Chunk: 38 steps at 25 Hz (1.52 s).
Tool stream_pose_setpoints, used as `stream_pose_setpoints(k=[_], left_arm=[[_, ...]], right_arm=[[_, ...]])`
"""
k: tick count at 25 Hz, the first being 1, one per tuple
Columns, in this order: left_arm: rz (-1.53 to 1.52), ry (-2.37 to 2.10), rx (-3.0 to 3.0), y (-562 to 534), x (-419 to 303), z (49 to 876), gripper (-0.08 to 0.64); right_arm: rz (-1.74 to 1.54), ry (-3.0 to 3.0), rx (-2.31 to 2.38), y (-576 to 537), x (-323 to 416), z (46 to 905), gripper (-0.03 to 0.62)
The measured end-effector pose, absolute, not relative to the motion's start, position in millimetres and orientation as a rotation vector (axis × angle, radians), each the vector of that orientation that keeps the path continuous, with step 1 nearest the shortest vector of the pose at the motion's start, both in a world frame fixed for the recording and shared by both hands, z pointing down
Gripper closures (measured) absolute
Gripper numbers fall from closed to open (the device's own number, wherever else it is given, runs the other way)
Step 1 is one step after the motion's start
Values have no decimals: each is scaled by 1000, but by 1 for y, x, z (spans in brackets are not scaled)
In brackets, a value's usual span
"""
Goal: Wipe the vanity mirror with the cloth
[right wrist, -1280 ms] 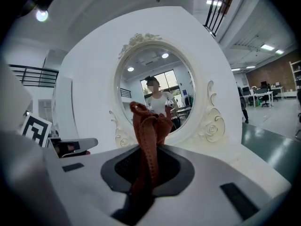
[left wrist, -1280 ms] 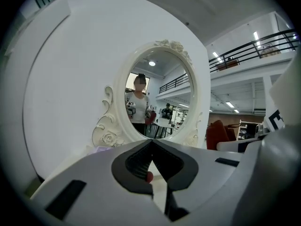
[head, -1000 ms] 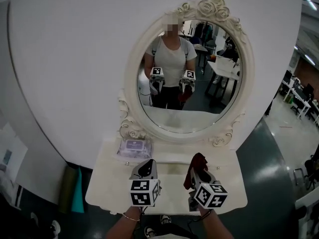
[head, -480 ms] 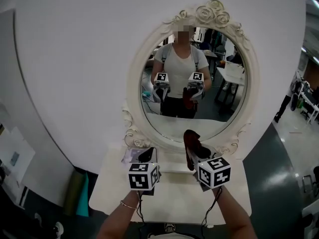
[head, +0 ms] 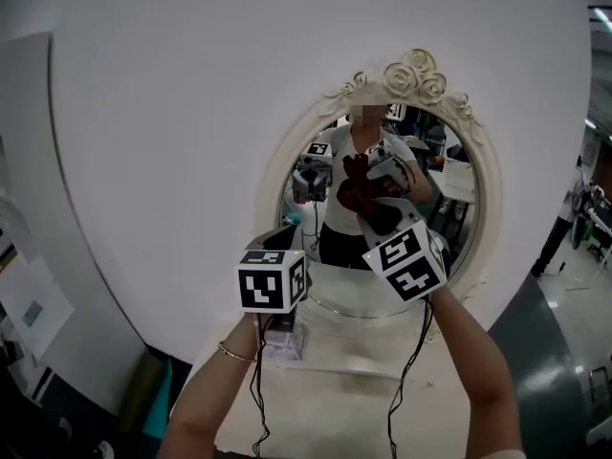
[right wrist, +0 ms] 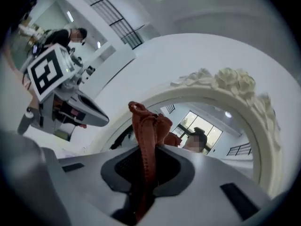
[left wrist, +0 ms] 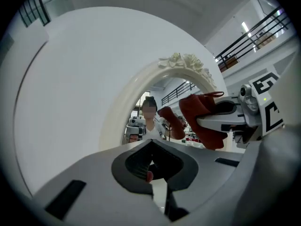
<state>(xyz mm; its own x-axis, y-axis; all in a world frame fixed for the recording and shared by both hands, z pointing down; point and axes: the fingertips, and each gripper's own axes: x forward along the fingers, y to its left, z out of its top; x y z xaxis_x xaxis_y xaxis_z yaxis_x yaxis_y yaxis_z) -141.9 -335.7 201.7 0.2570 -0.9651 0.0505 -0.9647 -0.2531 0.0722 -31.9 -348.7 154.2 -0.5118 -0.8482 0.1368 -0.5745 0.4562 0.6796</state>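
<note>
The oval vanity mirror (head: 459,208) has a cream carved frame topped with roses (head: 416,76). My right gripper (head: 378,220) is raised in front of the glass, shut on a dark red cloth (head: 363,199) whose bunched end lies at or against the mirror's middle; its reflection shows just behind. My left gripper (head: 282,237) is held up beside it at the mirror's lower left, shut with nothing in it. In the right gripper view the cloth (right wrist: 148,135) stands up from between the jaws, below the frame (right wrist: 235,86). The left gripper view shows the cloth (left wrist: 200,121) at the right.
Below the mirror, a cream vanity table (head: 335,400) carries a packet of wipes (head: 282,344) at its back left. Behind the mirror is a large round white wall panel (head: 172,142). Cables (head: 258,400) hang from both grippers. A person is reflected in the glass.
Both grippers have risen from over the table top to mirror height. The right one has carried the cloth up and forward to the glass. The view has tilted upward.
</note>
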Motion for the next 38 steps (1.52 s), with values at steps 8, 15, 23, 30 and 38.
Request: stream_pose_setpoints(k=[8, 15, 23, 30, 38], left_arm=[[-29, -1944, 2486, -352, -143, 126, 557], [-21, -1935, 2482, -357, -148, 130, 557], [-54, -1915, 2441, -360, -155, 149, 557], [-18, -1900, 2368, -352, -169, 197, 557], [49, -1822, 2200, -346, -192, 309, 557]], right_arm=[[-1116, -1908, 1142, -382, -68, 75, 531], [-1178, -1791, 1111, -397, -81, 71, 531], [-1215, -1744, 1088, -394, -88, 79, 531], [-1169, -1775, 970, -390, -112, 140, 531], [-1120, -1812, 848, -389, -135, 247, 531]])
